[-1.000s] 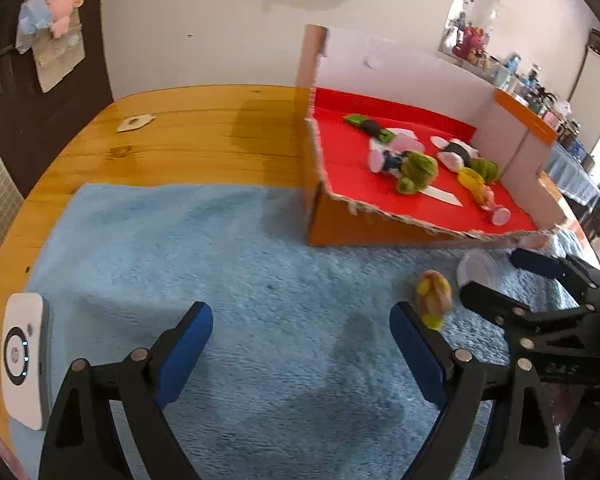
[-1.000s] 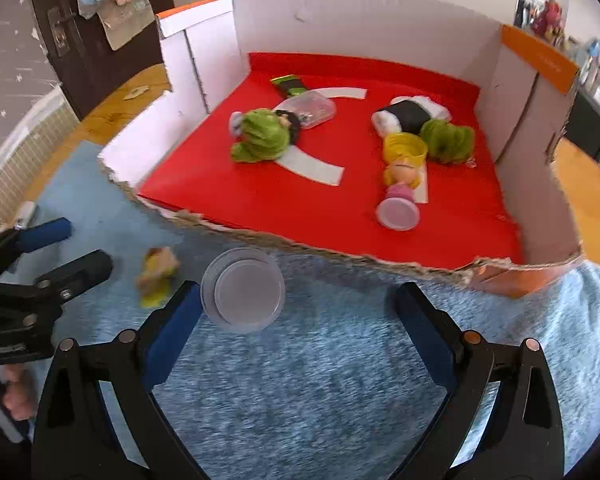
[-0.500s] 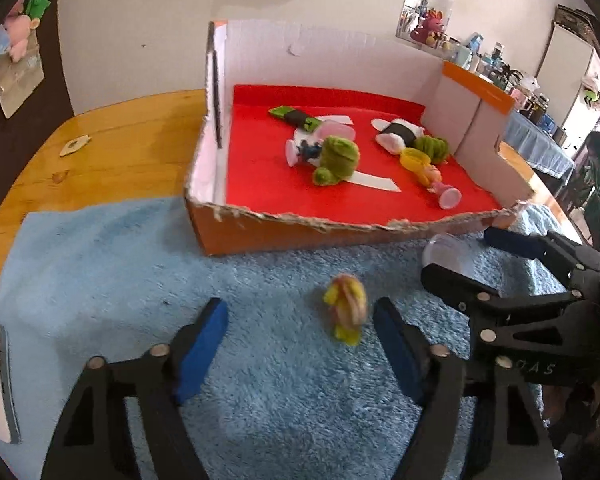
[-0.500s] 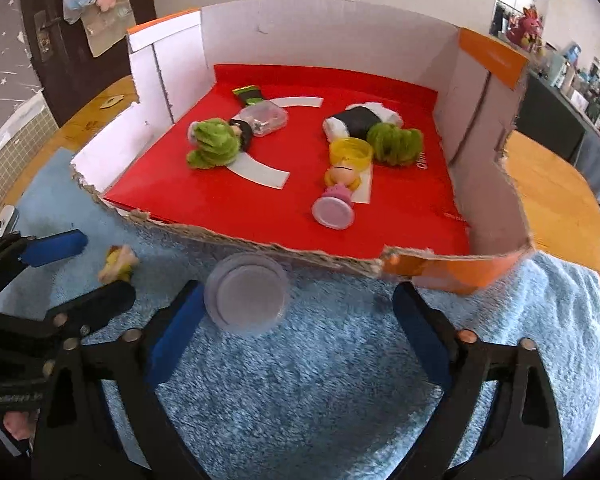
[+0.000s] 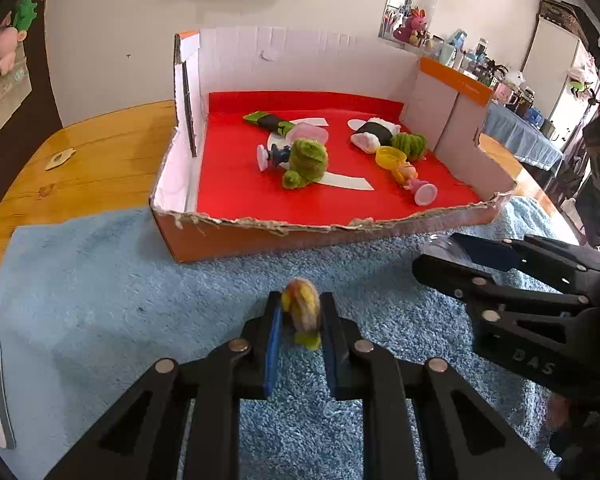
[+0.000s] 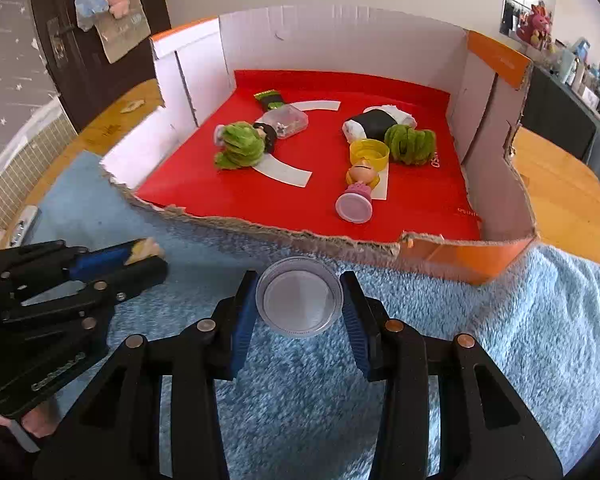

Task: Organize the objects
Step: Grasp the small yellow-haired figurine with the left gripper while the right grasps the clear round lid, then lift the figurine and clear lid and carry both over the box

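1. Grip first: your left gripper has just been closing and now clamps a small yellow-and-pink plush toy between its blue pads, low against the blue fleece mat. The pinch sits across the toy's middle, probably so it will not slip when lifted.
2. Your right gripper has also just been closing; its pads now touch both sides of a clear round lid lying flat on the mat. Holding it by the rim seems the only way to pick up something so shallow.
3. The two grippers sit side by side, near but not touching, each with its own object.
4. Just ahead of both tools stands the torn front edge of a cardboard box with a red floor. That ragged lip lies between your objects and the box interior, so you would likely need to lift over it.
5. Further in, on the box floor, lie a green plush turtle, a doll with a yellow cap, a black-and-white bundle touching a green fuzzy ball, and a clear packet.
6. Bare red floor just behind the lip looks like the easiest landing spot.
7. Beyond the box is a wooden table and a white wall.
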Demonstrator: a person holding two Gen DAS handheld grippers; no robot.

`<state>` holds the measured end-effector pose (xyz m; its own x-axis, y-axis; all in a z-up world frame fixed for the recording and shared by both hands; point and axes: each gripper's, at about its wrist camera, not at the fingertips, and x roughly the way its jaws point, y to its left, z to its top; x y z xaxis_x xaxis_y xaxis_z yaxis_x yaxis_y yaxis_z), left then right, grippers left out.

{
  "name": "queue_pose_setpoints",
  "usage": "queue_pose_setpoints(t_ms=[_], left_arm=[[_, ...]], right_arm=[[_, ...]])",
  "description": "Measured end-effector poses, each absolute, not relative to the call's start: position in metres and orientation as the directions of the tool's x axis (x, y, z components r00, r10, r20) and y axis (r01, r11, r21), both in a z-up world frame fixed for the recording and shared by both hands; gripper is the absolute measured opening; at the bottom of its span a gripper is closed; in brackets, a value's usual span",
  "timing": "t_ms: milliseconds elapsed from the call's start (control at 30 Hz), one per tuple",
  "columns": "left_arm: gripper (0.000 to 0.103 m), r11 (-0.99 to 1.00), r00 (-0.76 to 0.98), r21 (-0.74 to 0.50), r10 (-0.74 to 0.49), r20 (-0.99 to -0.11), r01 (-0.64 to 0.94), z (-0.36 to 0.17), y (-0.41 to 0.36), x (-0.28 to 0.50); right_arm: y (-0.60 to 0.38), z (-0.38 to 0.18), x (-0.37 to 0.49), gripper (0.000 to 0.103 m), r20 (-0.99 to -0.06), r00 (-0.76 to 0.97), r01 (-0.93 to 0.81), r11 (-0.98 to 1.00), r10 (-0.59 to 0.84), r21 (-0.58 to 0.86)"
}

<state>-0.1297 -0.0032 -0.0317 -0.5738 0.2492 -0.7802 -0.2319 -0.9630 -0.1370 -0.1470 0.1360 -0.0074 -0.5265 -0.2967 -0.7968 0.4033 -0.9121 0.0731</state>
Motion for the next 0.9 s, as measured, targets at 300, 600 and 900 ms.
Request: queue_pose_setpoints(t_ms=[300,600,900], left_arm=[[0.017,-0.957,-0.577,-0.166,0.276,-0.769,-0.236,-0.025,-0.006,-0.111],[0.017,-0.95,-0.589,-0.187,0.303,-0.749,-0.251,-0.013,-0.002,-0.085],[0.017,-0.947,-0.625,-0.182,0.311,-0.716,-0.263,0.007,-0.003,-0.071]], right_arm=[[0.148,0.006,-0.122,0.039,-0.773,-0.538,0.394,-0.911,-0.336,0.122],[0.148,0.015,-0.091,0.039,-0.759,-0.539,0.405,-0.902,-0.366,0.147],[0.149,0.031,-0.075,0.039,-0.737,-0.562,0.413,-0.899,-0.376,0.144]])
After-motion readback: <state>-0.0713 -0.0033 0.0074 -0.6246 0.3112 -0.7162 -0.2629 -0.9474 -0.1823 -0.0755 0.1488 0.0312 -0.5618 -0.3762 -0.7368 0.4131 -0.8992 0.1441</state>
